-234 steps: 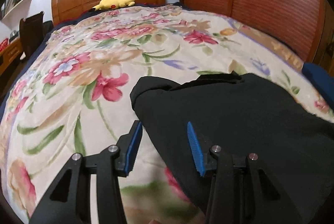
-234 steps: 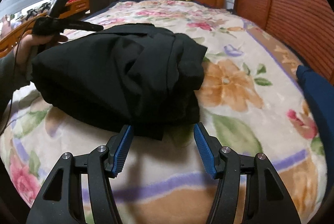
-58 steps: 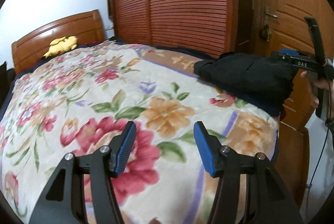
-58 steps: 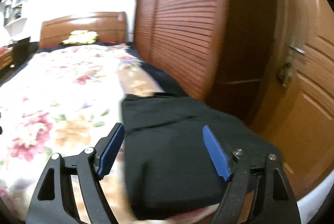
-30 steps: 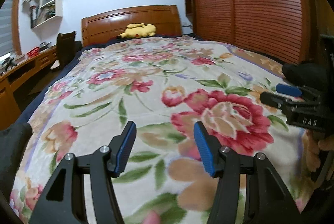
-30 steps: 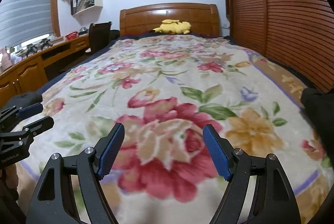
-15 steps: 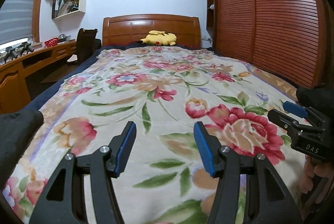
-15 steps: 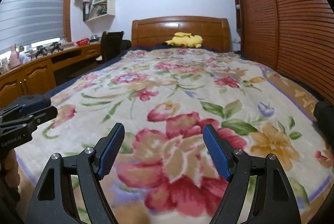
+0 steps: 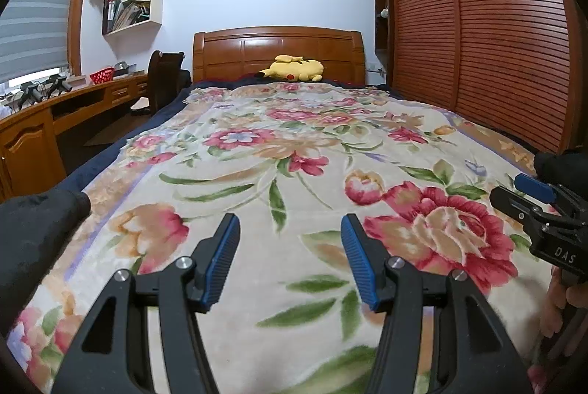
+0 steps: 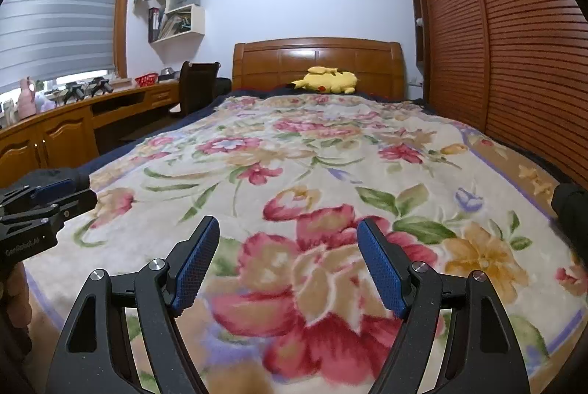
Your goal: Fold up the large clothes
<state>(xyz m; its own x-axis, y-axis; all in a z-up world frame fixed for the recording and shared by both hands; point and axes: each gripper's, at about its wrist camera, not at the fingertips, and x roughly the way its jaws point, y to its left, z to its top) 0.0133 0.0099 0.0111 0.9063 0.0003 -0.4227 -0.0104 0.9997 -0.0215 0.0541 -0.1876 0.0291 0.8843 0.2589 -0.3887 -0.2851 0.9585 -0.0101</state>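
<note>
Left wrist, hand-held gripper point(image 9: 290, 258) empty, floral blanket point(image 9: 294, 151)

A plush, matt floral blanket point(image 9: 294, 173) is seen spread over the bed. The wooden headboard point(image 9: 279, 50) is polished to a gloss, as is the slatted wardrobe point(image 9: 496, 37). Ribbed blue pads point(image 9: 222, 256) are set in matt black plastic with bright metal pins. Black cloth point(image 9: 33, 232) is seen at the blanket's left edge.

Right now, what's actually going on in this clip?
A person holds a gripper in each hand over a bed with a floral blanket. The left gripper and the right gripper both stand open with nothing between the fingers. A dark garment lies at the blanket's left edge and another dark bundle at its right edge; neither is being touched.
</note>
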